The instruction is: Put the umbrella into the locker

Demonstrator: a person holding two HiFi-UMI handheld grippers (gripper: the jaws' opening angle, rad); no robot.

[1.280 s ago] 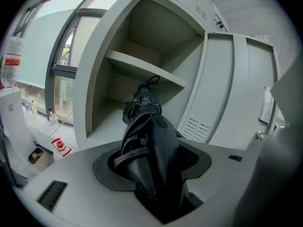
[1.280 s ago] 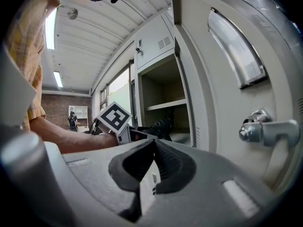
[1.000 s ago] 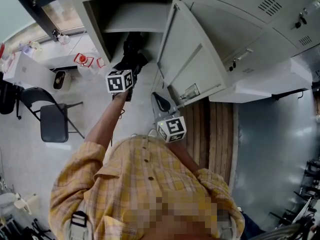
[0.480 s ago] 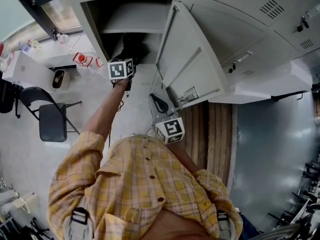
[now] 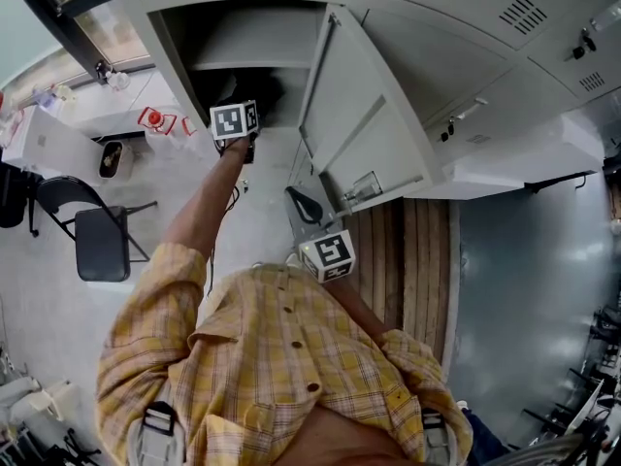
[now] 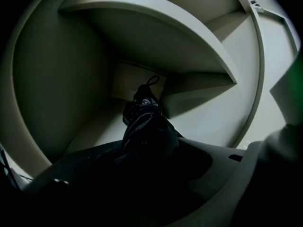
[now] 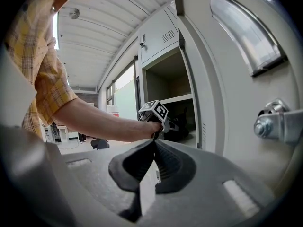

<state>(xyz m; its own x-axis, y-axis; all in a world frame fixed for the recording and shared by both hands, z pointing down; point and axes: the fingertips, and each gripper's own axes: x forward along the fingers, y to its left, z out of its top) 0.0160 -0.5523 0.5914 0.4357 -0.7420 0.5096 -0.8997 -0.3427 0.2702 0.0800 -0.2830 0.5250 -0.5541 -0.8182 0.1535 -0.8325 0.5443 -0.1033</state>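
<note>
The black folded umbrella (image 6: 144,122) is clamped in my left gripper (image 6: 147,164), its strap end pointing deep into the open locker compartment (image 5: 209,37) under a shelf (image 6: 156,22). In the head view the left gripper (image 5: 250,100) is at the compartment's mouth, and the umbrella (image 5: 267,90) shows as a dark shape inside. My right gripper (image 5: 301,197) hangs lower, beside the open locker door (image 5: 354,115), shut with nothing in it. The right gripper view shows its pads (image 7: 154,143) pressed together, with the left gripper's marker cube (image 7: 155,110) beyond them.
The door's latch (image 7: 279,124) sits close on the right. Closed lockers (image 5: 505,27) run to the right. A dark folding chair (image 5: 97,236) and a white desk (image 5: 53,139) with small items stand at the left. Wooden slats (image 5: 412,260) lie below the lockers.
My left gripper has carried the umbrella up the picture, further into the locker compartment. The right gripper has stayed where it was.
</note>
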